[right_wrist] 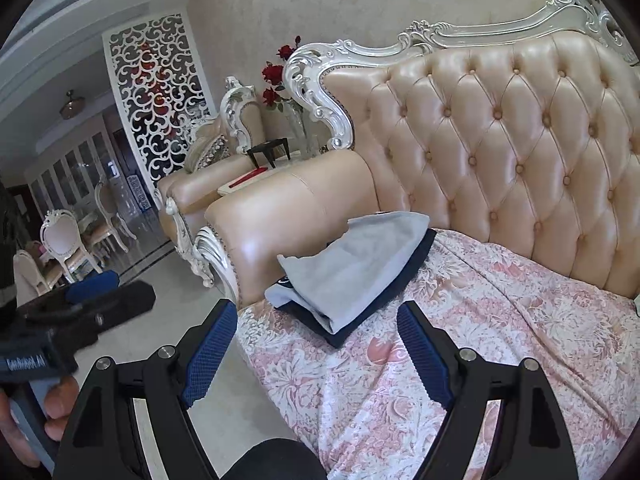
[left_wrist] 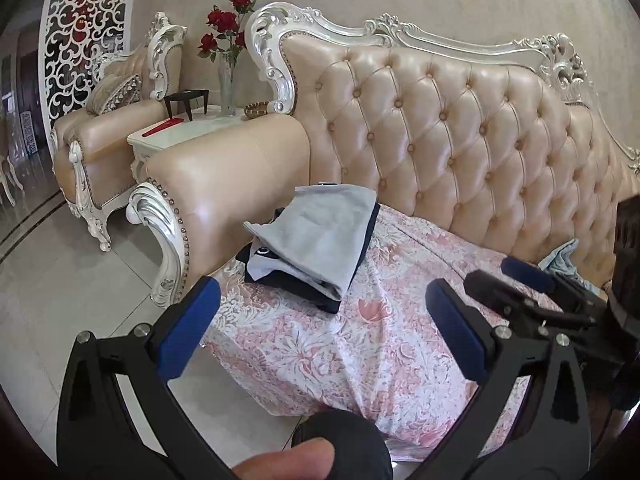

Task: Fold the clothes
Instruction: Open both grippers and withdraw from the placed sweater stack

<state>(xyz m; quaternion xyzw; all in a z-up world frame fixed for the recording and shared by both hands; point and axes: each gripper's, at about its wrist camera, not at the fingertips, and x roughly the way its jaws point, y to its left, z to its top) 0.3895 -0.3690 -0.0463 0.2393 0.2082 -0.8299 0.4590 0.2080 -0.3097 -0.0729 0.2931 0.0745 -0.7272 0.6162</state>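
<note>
Folded grey-and-navy stack (left_wrist: 316,240) centre frame on floral cover (left_wrist: 360,352); left gripper (left_wrist: 324,320) and right gripper (right_wrist: 316,340) both wide, empty; light-blue garment (left_wrist: 560,258) right edge, next pick: pinch 1 hem cleanly.

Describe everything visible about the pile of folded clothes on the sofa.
The pile of folded clothes is a light grey garment folded flat on top of a dark navy one with white parts and a small logo at its front edge. It looks like soft cotton knit. It lies on the pink floral cover, close beside the sofa armrest. Neither gripper touches it.
</note>
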